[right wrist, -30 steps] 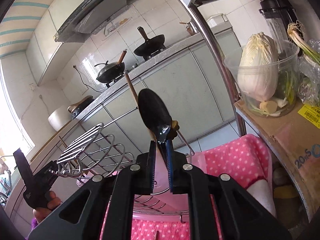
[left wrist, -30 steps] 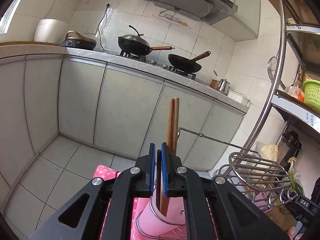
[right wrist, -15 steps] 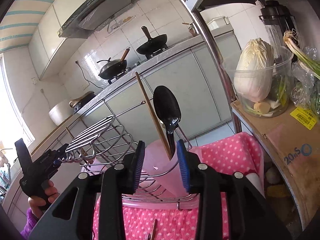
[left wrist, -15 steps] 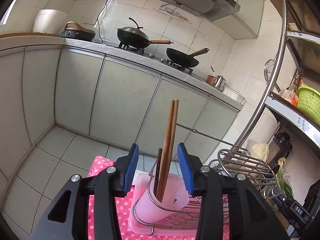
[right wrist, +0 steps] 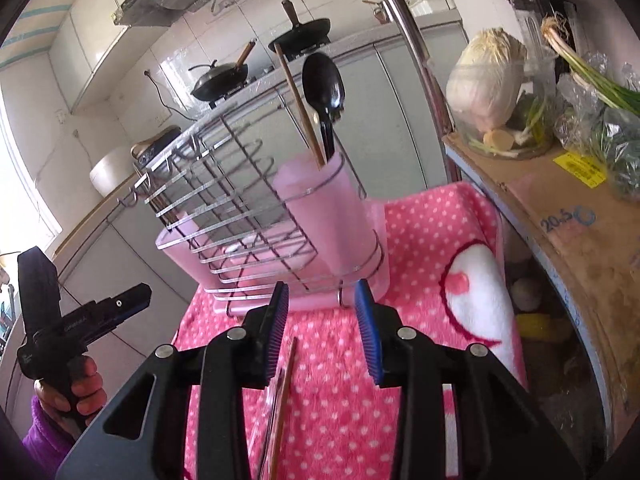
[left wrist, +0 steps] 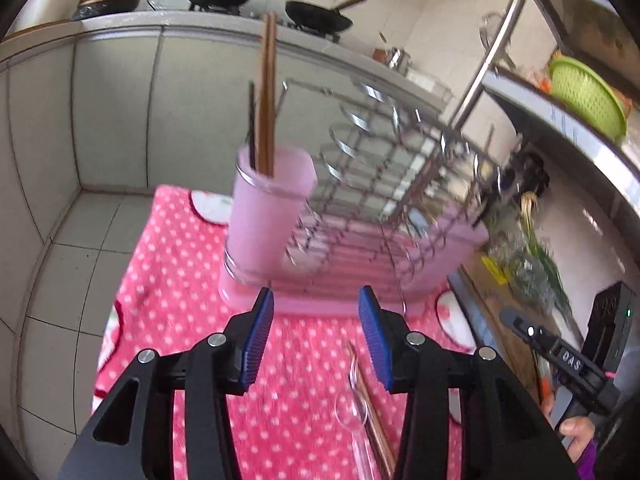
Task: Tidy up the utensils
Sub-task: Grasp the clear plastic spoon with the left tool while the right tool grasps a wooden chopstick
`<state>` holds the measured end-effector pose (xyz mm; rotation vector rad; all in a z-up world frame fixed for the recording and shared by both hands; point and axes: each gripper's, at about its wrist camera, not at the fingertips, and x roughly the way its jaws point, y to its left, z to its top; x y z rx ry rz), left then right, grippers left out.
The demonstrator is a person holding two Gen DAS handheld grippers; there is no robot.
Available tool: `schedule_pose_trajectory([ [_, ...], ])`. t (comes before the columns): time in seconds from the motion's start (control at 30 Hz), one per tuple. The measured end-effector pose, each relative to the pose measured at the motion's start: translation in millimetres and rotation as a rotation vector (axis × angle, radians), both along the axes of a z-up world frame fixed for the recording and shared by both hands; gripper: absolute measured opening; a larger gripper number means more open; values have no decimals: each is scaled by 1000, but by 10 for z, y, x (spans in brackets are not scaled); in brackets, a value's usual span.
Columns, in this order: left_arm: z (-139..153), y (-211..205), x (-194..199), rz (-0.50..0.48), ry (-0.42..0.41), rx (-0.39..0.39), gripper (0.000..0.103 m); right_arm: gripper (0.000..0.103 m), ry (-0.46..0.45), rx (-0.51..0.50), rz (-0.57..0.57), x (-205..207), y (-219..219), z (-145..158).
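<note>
A pink utensil cup (left wrist: 266, 220) stands at the end of a wire dish rack (left wrist: 384, 184). Wooden chopsticks (left wrist: 266, 96) and a black spoon handle stand upright in it. In the right wrist view the cup (right wrist: 324, 216) holds the black spoon (right wrist: 324, 88) and a chopstick (right wrist: 300, 108). My left gripper (left wrist: 316, 340) is open and empty, in front of the rack. My right gripper (right wrist: 324, 332) is open and empty, also in front of the rack. A clear spoon and chopsticks (left wrist: 366, 412) lie on the pink dotted cloth (left wrist: 180, 280), also seen in the right wrist view (right wrist: 280, 408).
The rack sits on a pink tray (right wrist: 180, 252) on the cloth. A shelf to the right holds a cabbage in a tub (right wrist: 488, 84) and spring onions. A steel shelf post (right wrist: 416, 64) rises behind the rack. Kitchen cabinets and woks stand beyond.
Both grippers opened, released the chopsticks and the black spoon into the cup, and pulled back and down from the cup. The utensils now stand in the cup.
</note>
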<state>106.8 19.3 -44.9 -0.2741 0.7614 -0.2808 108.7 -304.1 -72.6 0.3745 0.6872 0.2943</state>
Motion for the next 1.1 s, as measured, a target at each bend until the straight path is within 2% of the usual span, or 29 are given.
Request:
schedule_pose_trajectory([
  [0.07, -194, -153, -72, -61, 65, 14, 43, 35, 53, -5, 19, -18, 41, -108],
  [0.23, -678, -391, -159, -158, 274, -26, 42, 35, 185, -3, 62, -59, 105, -377],
  [0.4, -947, -534, -157, -177, 407, -12, 39, 35, 242, 2, 77, -100, 146, -511],
  [0.63, -1082, -708, -25, -187, 484, -9, 30, 35, 282, 14, 106, -136, 205, -631],
  [0.8, -1176, -773, 48, -178, 516, -21, 13, 35, 301, 38, 130, -154, 235, -674],
  [0.87, -1187, -734, 56, -168, 523, -43, 12, 35, 309, 56, 143, -145, 249, -683],
  [0.97, -1130, -630, 28, -148, 496, -43, 11, 35, 325, 77, 161, -116, 288, -699],
  [1.1, -987, -419, -26, -94, 429, 4, 11, 35, 353, 88, 191, -19, 403, -733],
])
